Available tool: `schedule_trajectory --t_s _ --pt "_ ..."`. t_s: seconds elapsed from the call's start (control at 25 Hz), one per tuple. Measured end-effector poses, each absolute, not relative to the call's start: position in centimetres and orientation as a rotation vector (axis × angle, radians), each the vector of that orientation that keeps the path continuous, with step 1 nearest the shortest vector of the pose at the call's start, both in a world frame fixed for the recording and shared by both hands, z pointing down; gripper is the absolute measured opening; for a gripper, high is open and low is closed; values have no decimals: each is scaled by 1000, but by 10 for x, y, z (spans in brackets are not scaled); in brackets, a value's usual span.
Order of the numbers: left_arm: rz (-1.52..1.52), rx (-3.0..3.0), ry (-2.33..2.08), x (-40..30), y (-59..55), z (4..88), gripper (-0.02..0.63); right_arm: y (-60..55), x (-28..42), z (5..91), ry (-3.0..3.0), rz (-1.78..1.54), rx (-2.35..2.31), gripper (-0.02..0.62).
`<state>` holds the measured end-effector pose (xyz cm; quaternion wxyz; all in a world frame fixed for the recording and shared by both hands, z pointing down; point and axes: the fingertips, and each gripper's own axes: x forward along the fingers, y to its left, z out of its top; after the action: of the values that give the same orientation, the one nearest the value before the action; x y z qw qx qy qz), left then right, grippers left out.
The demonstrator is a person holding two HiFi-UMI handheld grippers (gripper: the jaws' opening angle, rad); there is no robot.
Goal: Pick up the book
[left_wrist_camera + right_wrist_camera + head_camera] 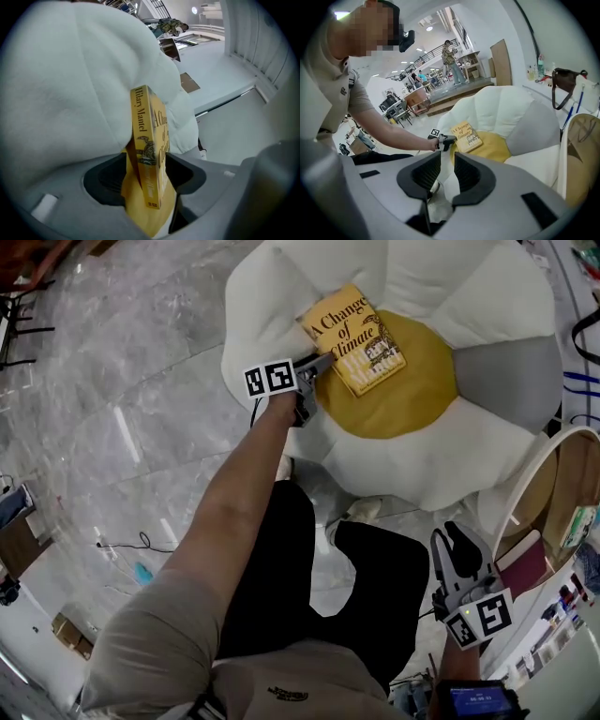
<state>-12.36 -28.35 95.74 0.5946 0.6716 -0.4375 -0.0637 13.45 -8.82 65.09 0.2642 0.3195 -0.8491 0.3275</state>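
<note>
Stretches the left arm (pixel 220 507) out almost straight toward the flower-shaped cushion (pixel 281 296), forearm bare, wrist over the cushion's near edge. Points the left gripper (pixel 317 385) slightly downward, marker cube facing up. Straddles the near edge of the book (pixel 354 337) with the jaws spread wide. In the left gripper view, has the spine standing between the pads with a dark gap on the left side, so brackets the book without clamping it.

Lies flat and cover-up, that yellow book, on the cushion's yellow centre (pixel 403 390), far corner overlapping a white petal, a grey petal off to the right.

Keeps the right arm tucked low beside the black-trousered knee, well apart from the cushion's centre. Aims the right gripper (pixel 452 545) forward and down over the pale floor (pixel 112 381). Holds its jaws a little apart, with nothing between them but floor seen through the gap. From the right gripper view, looks across at the book and the left gripper beside it.
</note>
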Motion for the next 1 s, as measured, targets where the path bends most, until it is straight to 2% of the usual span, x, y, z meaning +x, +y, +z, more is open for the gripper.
schedule_trajectory --t_s 0.32,0.4,0.48,0.72,1.0 --pt "-258 1549 -940 -105 -311 962 244 -88 134 665 -2278 899 883 98" --pt "-265 1549 -938 -104 -312 957 188 -87 130 664 -2280 902 888 97" --pt "-267 1557 -933 -102 -309 946 165 -85 127 657 -2285 903 892 94" --pt "-237 1560 -945 -101 -297 895 147 -81 123 619 -2306 919 902 87" --pt "-254 1587 -928 -94 -278 789 146 -71 126 545 -2350 909 922 80"
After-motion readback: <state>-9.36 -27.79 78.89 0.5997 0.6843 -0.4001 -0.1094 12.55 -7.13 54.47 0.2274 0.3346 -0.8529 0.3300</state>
